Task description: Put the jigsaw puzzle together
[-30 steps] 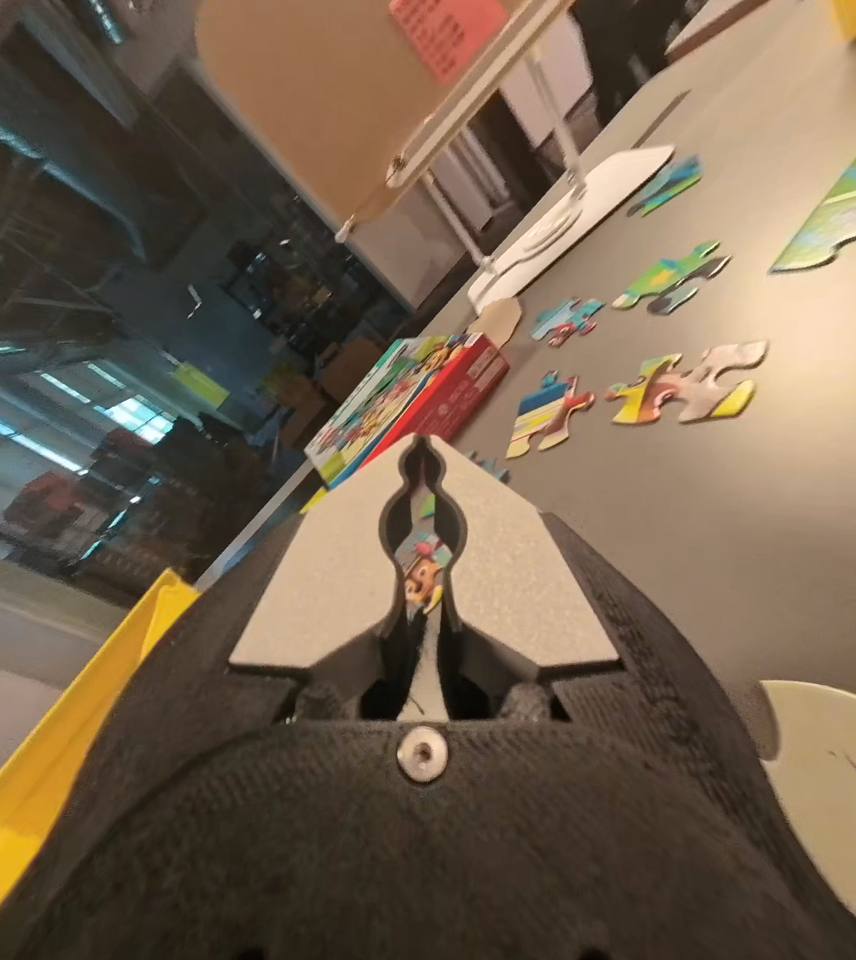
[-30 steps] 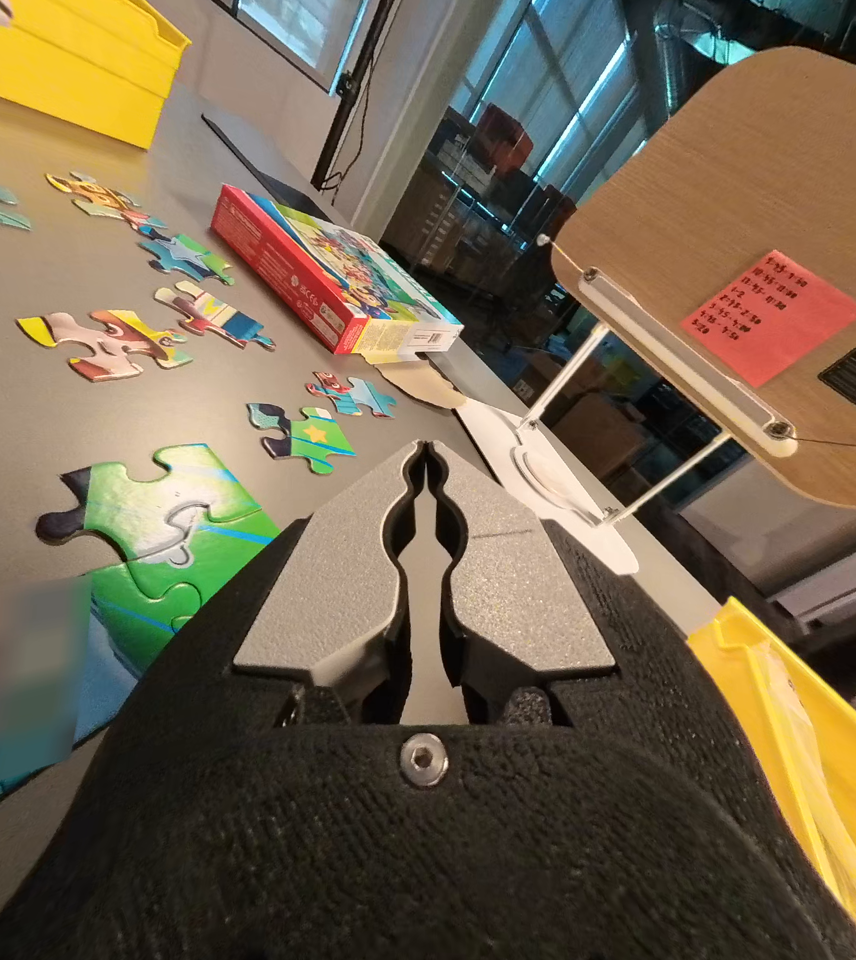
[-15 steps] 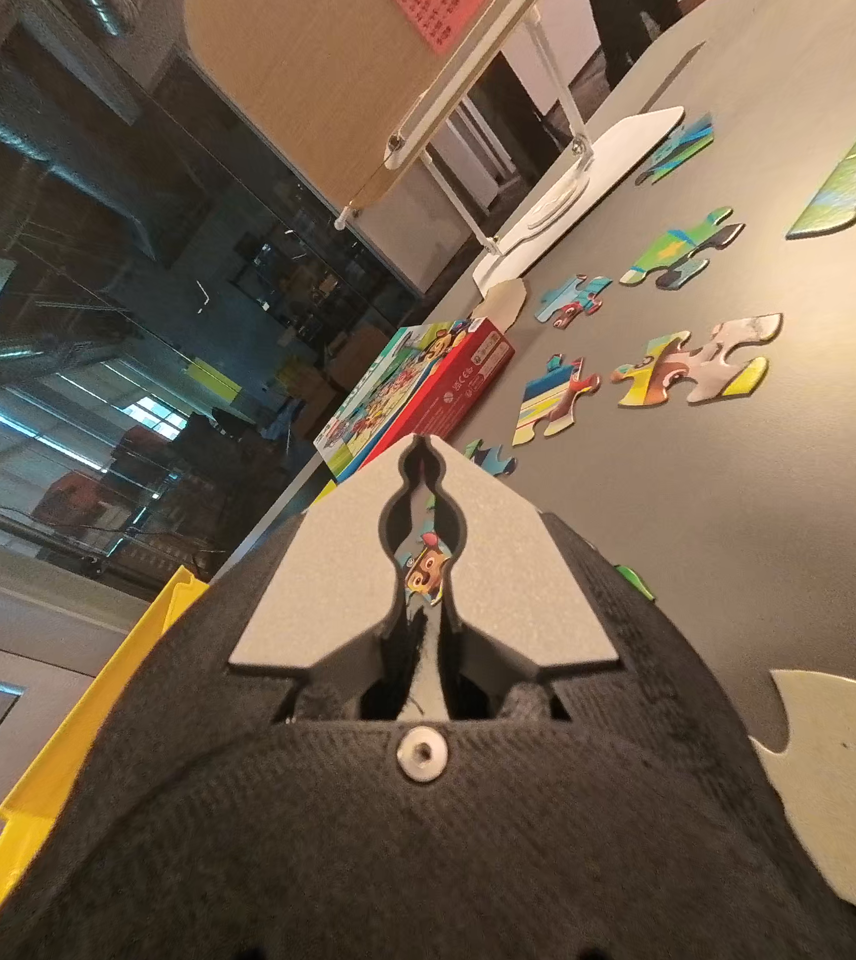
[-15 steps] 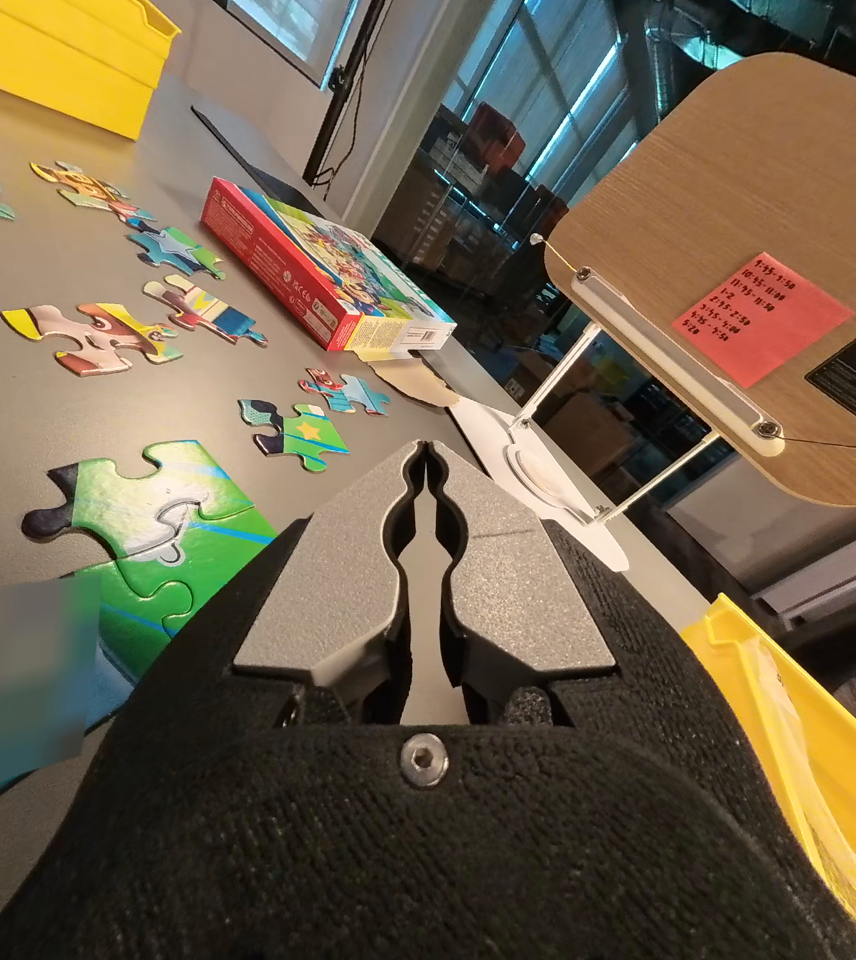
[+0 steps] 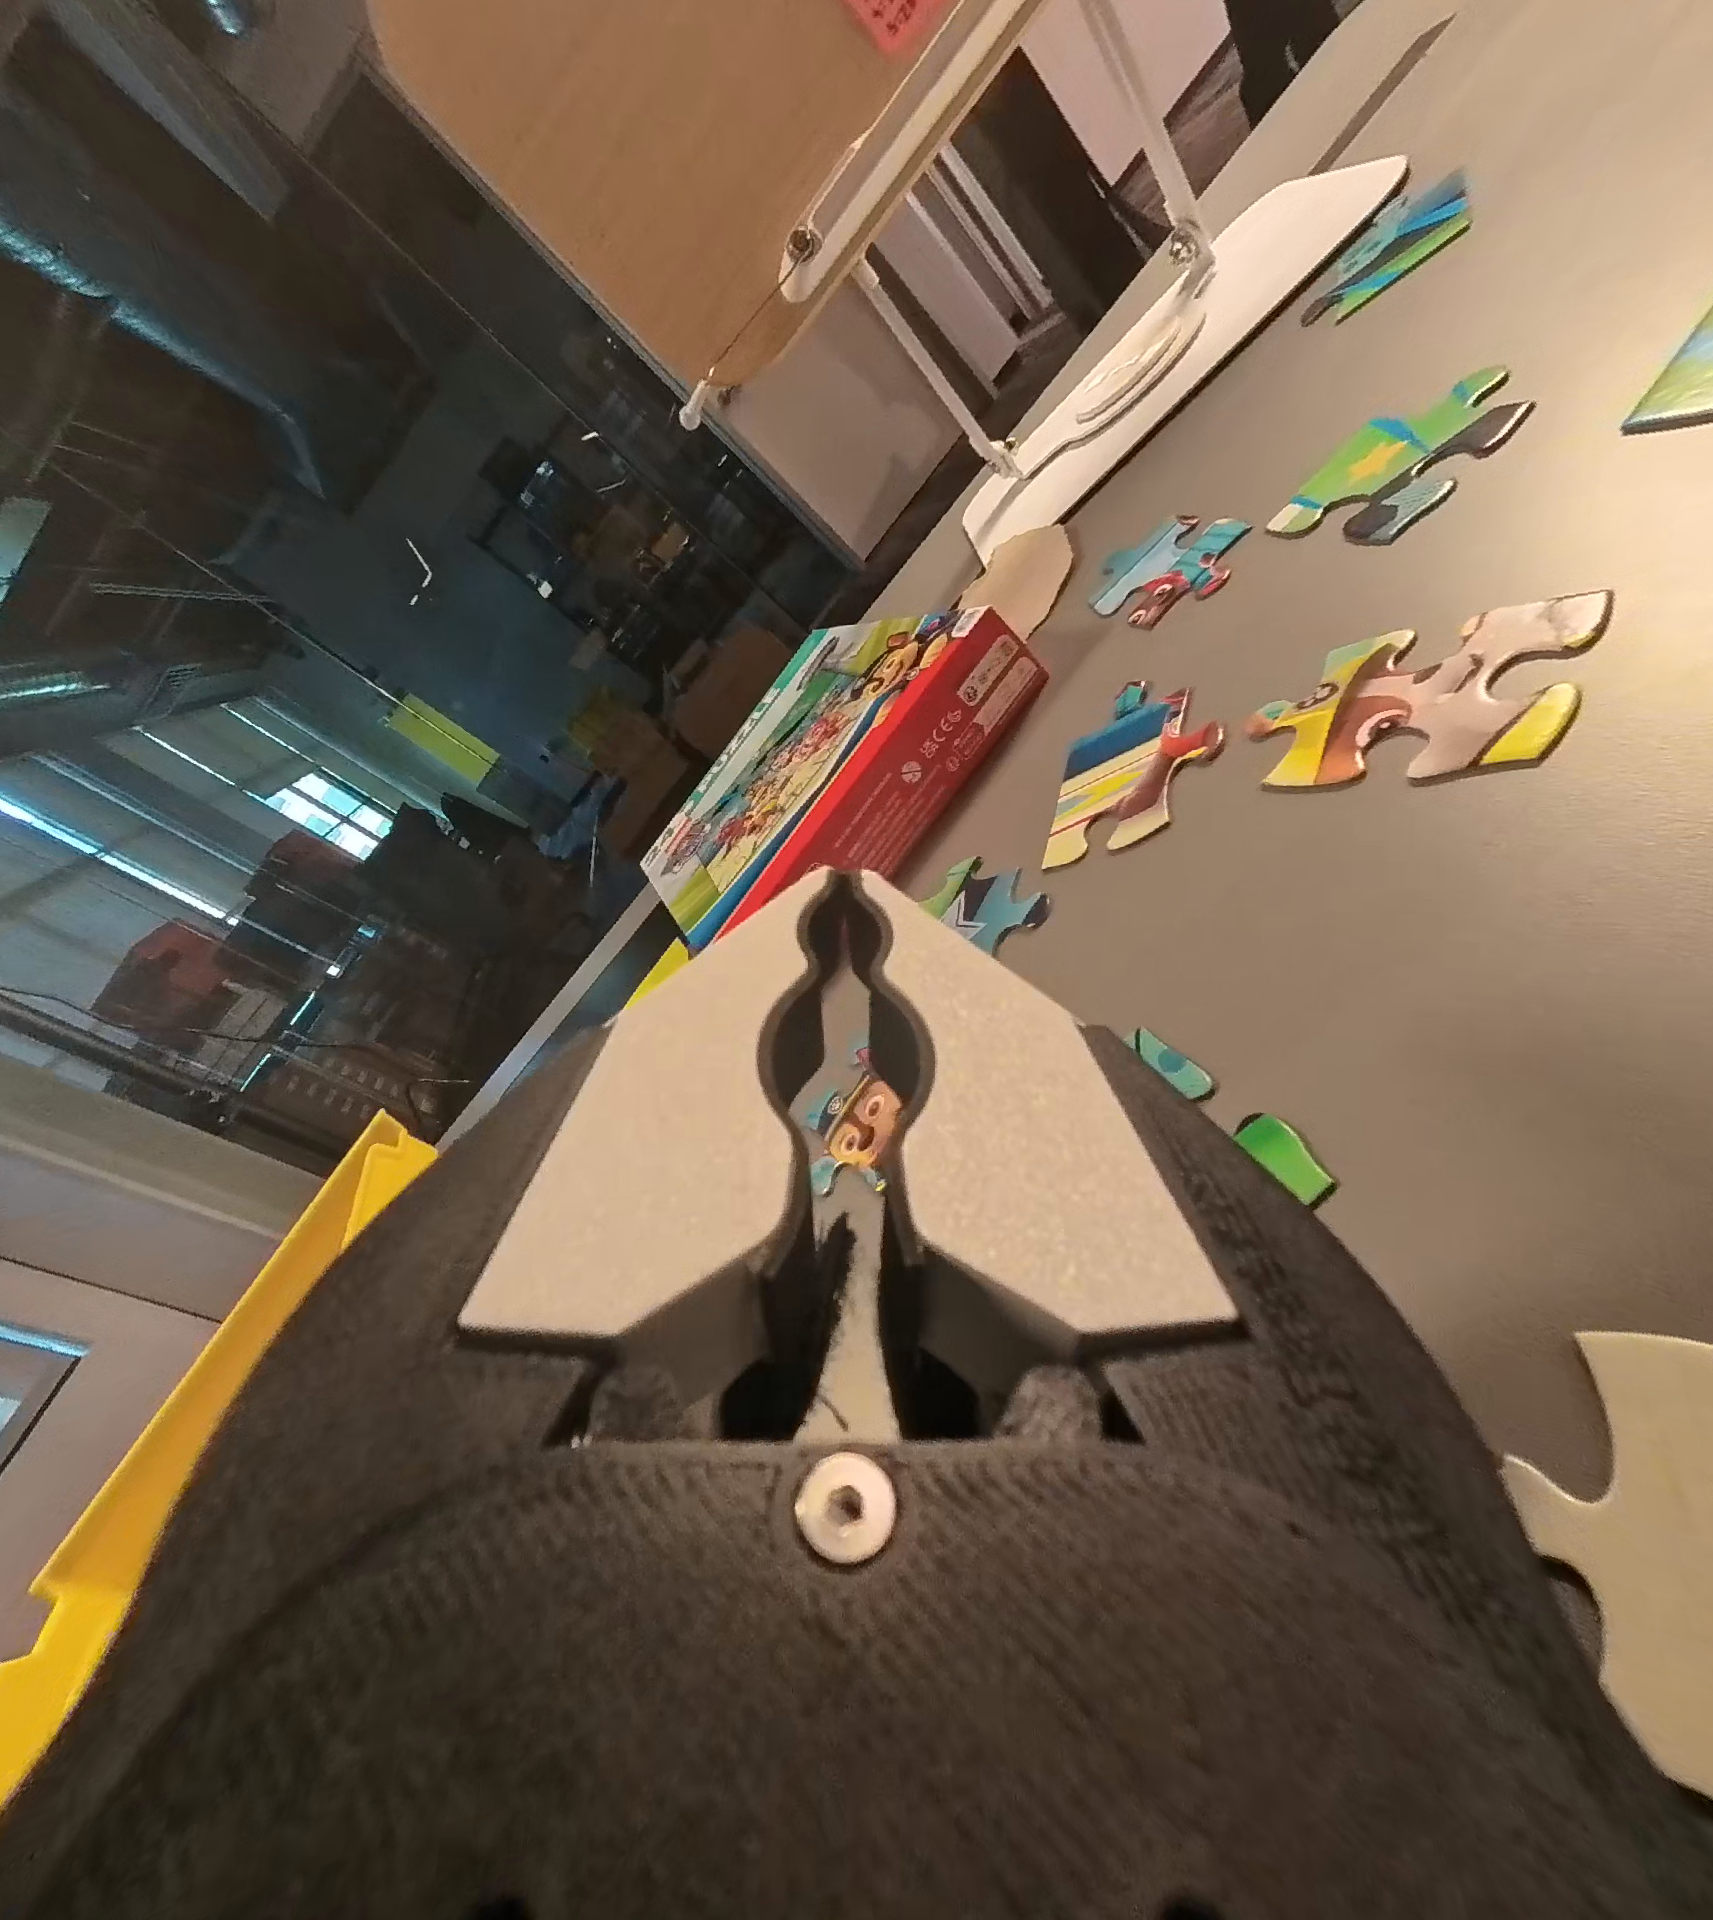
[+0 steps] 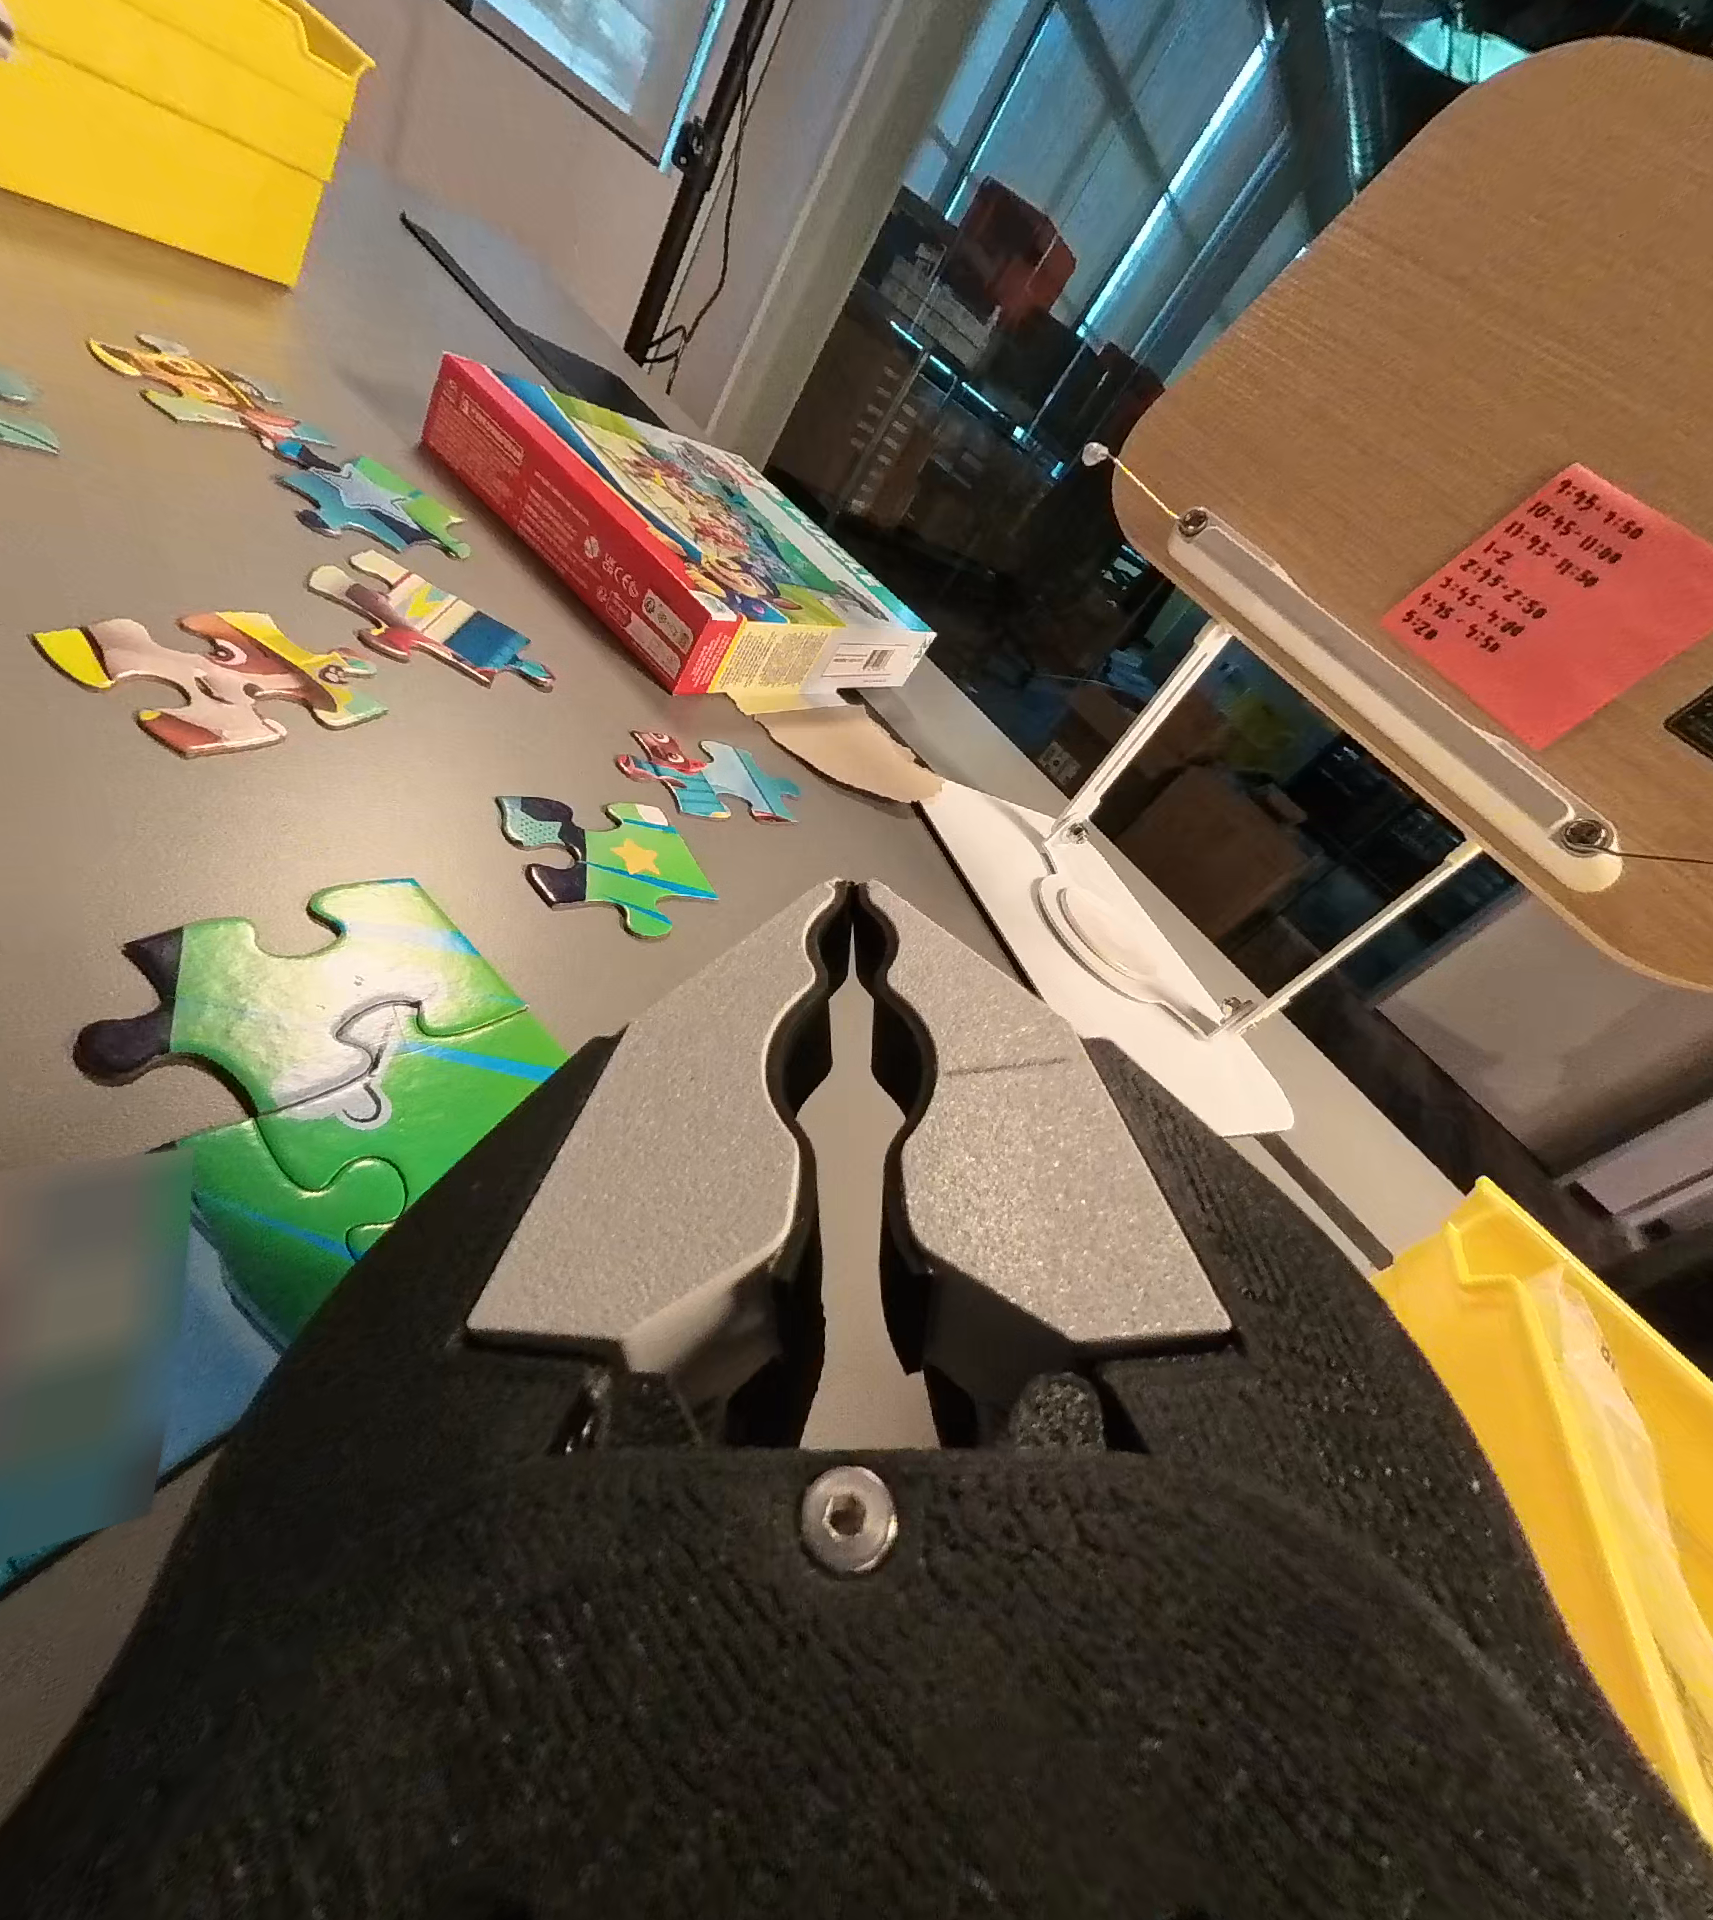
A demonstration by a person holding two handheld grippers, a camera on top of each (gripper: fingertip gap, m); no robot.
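My left gripper [image 5: 847, 883] is shut, with its tips together above the grey table [image 5: 1454, 1039]. A puzzle piece with an orange cartoon dog [image 5: 857, 1127] shows through the opening behind the tips, and I cannot tell that it is gripped. A red puzzle box [image 5: 893, 727] lies just beyond the tips. My right gripper [image 6: 850, 890] is shut with nothing between its pads. It hovers over the table beside a joined green puzzle section [image 6: 332, 1039]. A green piece with a yellow star [image 6: 623, 862] lies just left of its tips. The puzzle box also shows in the right wrist view [image 6: 623, 551].
Several loose pieces lie spread on the table [image 6: 208, 675]. A pale, face-down piece [image 5: 1683, 1538] lies right of the left gripper. A wooden board on a white stand [image 6: 1091, 914] stands at the table's edge. Yellow bins stand at the sides [image 5: 208, 1455] [image 6: 1610, 1507] [image 6: 125, 156]. Spacing between my two grippers at the tips: around 30 cm. The joined green puzzle section [image 6: 332, 1039] lies around 11 cm away from my right fingertips.
Both grippers stay shut. The left view has tilted and drifted slightly, so the box and pieces sit a little higher. The right view has barely moved.
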